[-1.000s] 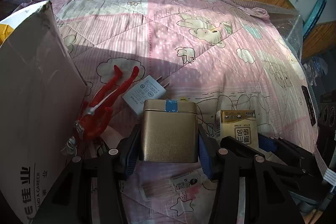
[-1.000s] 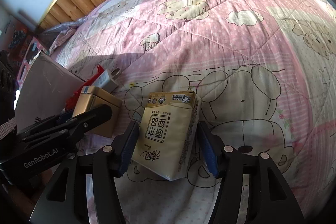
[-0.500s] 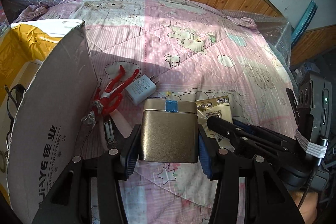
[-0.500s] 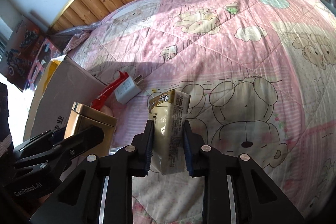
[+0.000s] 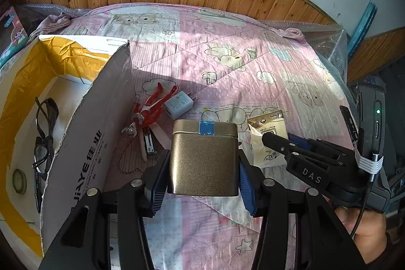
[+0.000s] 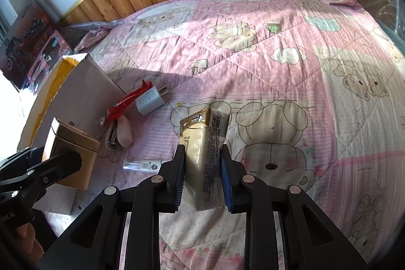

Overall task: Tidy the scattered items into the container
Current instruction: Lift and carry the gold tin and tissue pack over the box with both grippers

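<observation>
The left gripper (image 5: pixel 203 185) clamped a gold tin (image 5: pixel 204 158) and the right gripper (image 6: pixel 202 184) squeezed a tissue pack (image 6: pixel 203 156), both lifted above the quilt (image 6: pixel 278 82), best carried level over the flap into the box (image 5: pixel 83 143) on the left.

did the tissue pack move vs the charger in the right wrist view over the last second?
Yes. The tissue pack, shut in the right tongs, lifted off the quilt, away from the charger.
</observation>
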`<state>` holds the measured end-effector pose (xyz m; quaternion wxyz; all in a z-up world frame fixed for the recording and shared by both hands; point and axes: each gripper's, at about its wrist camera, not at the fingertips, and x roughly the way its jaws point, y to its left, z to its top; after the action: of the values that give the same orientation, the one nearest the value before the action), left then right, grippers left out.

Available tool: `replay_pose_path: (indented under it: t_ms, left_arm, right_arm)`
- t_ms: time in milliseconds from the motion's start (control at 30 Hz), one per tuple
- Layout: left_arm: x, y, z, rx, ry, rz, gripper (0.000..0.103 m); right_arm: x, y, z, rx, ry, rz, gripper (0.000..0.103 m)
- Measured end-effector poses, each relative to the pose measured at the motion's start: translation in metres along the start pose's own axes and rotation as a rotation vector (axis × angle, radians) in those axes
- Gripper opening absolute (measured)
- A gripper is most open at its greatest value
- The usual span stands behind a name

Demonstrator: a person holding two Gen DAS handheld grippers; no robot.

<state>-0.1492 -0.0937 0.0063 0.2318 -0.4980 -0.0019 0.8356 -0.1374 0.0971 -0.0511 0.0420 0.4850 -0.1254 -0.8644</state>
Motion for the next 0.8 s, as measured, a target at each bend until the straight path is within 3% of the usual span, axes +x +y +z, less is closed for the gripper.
replay_pose_path:
  t_ms: [300,800]
  left_arm:
    - [-0.032,-0.006,-0.016,0.025,-0.032,0.079,0.051]
    - [-0.090,0.006,-0.056,-0.020,-0.082,0.038,0.051]
  right_arm:
    - [-0.024,0.013,-0.013,-0.010,-0.044,0.018,0.027]
    - [-0.064,0.055,-0.055,-0.018,-0.095,0.049,0.027]
